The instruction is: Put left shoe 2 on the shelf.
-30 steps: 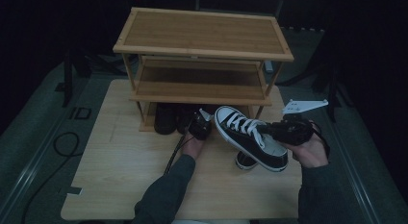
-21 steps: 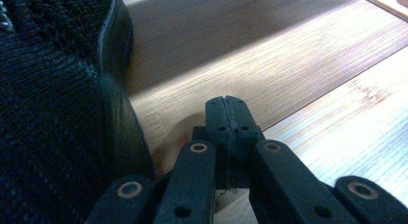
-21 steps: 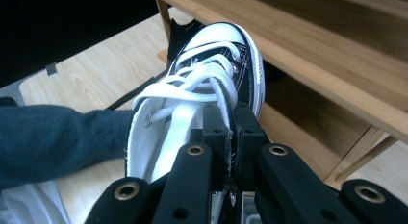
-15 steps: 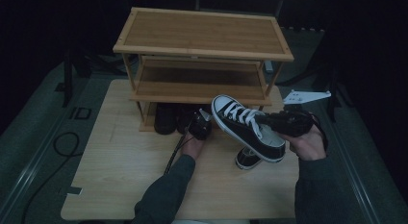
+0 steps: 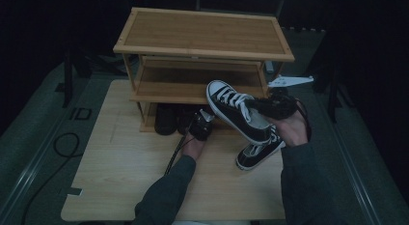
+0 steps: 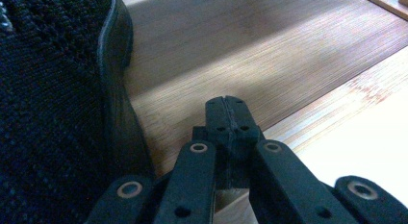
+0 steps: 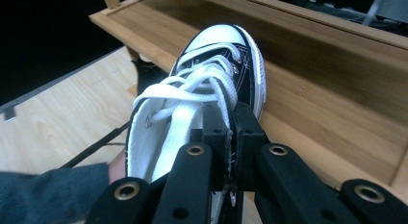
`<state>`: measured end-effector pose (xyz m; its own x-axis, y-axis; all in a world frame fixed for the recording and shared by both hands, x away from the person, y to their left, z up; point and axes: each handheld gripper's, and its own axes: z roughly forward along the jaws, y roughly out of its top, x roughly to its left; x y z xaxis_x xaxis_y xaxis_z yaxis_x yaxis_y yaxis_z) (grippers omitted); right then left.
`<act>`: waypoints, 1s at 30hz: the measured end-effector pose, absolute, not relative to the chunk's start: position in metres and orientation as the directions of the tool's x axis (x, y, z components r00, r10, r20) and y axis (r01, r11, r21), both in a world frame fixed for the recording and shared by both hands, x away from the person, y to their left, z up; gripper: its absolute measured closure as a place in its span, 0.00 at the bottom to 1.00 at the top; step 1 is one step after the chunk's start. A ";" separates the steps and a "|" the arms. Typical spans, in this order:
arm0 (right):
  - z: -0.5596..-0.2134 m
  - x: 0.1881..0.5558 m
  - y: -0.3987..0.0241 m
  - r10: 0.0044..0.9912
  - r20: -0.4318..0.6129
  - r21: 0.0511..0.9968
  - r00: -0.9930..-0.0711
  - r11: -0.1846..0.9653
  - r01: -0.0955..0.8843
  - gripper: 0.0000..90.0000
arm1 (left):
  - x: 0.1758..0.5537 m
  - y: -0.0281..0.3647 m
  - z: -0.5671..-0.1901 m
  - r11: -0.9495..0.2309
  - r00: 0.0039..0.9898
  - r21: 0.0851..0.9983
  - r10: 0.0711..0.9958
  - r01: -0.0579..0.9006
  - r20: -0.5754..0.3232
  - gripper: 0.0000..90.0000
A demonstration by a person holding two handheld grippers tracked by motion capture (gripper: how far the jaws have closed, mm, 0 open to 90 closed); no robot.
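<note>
The room is lying in near darkness, and only the pale wooden desk [image 5: 120,176] and the three-tier bamboo shoe rack [image 5: 202,34] standing at its far edge are catching any light. The person is sitting at the near side with both sleeved forearms reaching forward.

The right claw [image 7: 230,119] is clenching the side wall of a black canvas sneaker with a white rubber toe cap and white laces [image 5: 235,111], pinching the collar beside the tongue. The shoe is hanging in the air, toe pointing toward the rack, just in front of the middle shelf. Its partner, a second black-and-white sneaker [image 5: 258,152], is lying on the desk below the raised one, toward the right.

The left claw [image 6: 226,111] is resting clenched on nothing, its jaws pressed together, low by the front edge of the rack's bottom tier. Right beside it a black knitted shoe with a dark sole [image 6: 53,104] is sitting on that tier, one of several dark shoes [image 5: 166,119] tucked under there.

To my eye the step in hand is carrying the raised sneaker to the rack. The next move is calling for pushing it toe first onto the middle shelf, keeping the sole level and clear of the shelf's front lip, setting it down flat, and only then releasing the grip.
</note>
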<state>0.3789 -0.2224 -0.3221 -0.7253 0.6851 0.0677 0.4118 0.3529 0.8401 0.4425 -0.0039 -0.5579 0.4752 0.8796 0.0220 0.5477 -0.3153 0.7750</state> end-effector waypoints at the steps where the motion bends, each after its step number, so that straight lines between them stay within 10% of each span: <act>1: -0.323 0.383 -0.220 0.688 0.070 0.838 -0.722 0.352 0.417 0.97 | 0.443 -0.004 -0.558 -0.315 0.476 0.775 0.879 0.548 0.022 1.00; 30: -0.332 0.426 -0.181 0.775 0.080 0.817 -0.627 0.310 0.486 0.88 | 0.442 -0.004 -0.558 -0.316 0.473 0.775 0.881 0.547 0.025 1.00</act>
<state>0.4257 -0.1810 -0.3323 -0.6272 0.7748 0.0795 0.4864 0.3099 0.8169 0.4423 -0.0043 -0.5580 0.4730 0.8807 0.0254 0.5470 -0.3160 0.7752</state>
